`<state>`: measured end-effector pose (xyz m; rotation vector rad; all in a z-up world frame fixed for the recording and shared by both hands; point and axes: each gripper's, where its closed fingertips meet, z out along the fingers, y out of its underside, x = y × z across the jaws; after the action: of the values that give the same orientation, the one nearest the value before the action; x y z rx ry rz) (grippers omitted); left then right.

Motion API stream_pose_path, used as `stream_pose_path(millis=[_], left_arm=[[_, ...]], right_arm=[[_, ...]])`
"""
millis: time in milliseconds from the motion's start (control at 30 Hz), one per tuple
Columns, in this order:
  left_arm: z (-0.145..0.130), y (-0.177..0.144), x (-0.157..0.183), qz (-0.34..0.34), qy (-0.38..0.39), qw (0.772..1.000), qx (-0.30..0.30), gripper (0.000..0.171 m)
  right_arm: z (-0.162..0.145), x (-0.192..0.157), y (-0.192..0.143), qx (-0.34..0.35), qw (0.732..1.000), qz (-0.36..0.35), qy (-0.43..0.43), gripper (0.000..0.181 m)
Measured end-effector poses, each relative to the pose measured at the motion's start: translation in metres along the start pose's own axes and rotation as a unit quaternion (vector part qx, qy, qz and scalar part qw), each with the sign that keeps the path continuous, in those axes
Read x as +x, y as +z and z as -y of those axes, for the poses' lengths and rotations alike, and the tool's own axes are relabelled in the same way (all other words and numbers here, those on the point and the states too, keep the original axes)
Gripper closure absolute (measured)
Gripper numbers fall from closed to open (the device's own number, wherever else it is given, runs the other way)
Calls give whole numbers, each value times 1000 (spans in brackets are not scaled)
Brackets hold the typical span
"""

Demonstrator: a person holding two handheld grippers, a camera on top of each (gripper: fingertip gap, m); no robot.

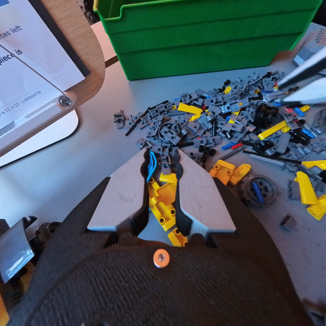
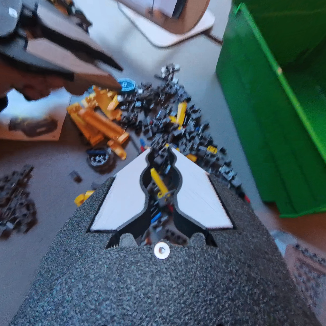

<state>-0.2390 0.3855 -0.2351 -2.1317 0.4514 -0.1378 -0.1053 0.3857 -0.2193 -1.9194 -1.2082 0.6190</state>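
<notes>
Left wrist view: both grippers, left (image 1: 161,153) and right (image 2: 160,150), are seen spread, empty, over the brick pile (image 1: 220,120).

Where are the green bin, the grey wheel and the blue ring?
green bin (image 1: 202,53), left wrist view, front wall.
grey wheel (image 1: 261,190), left wrist view, hub.
blue ring (image 2: 127,84), right wrist view, top face.

The right gripper (image 2: 160,150), jaws slightly apart, hovers over a blurred pile of grey, black and yellow plastic building pieces (image 2: 169,127) beside a green plastic bin (image 2: 275,123).
</notes>
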Motion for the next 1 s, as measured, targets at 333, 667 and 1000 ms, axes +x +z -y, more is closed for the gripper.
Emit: stream_pose_path(millis=[333, 667, 1000], left_arm=[[-1, 7, 7, 7, -2, 1000, -3, 148], [-3, 14, 24, 2, 52, 999, -7, 149], [-4, 15, 26, 4, 60, 998, -11, 149]], right_arm=[[11, 15, 10, 84, 995, -11, -59, 165], [-18, -21, -5, 6, 990, 117, -81, 167], [-60, -42, -9, -90, 971, 159, -156, 171]])
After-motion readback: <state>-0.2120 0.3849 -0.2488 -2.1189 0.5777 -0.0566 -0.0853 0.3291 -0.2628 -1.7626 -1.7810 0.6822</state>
